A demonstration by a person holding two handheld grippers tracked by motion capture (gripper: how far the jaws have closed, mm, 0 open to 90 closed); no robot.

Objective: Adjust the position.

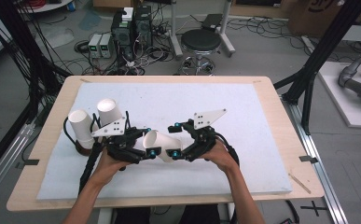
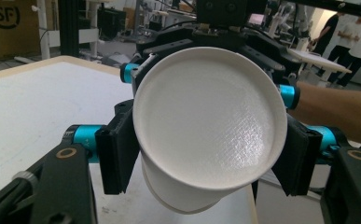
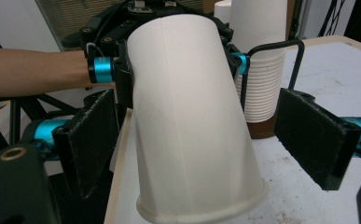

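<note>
paper cup (image 1: 161, 144) in left claw (image 1: 151, 152)

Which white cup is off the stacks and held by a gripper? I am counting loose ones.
The paper cup lying tilted between both grippers; the left gripper clamps it.

The paper cup (image 2: 206, 126) in my left tool (image 2: 206, 158) is matt white with a finely textured base. My tool's pads (image 3: 315, 137) look like rough black foam. Under the cup, the bench (image 1: 271, 88) is pale wood beneath a matt white mat (image 1: 243, 116).
</note>
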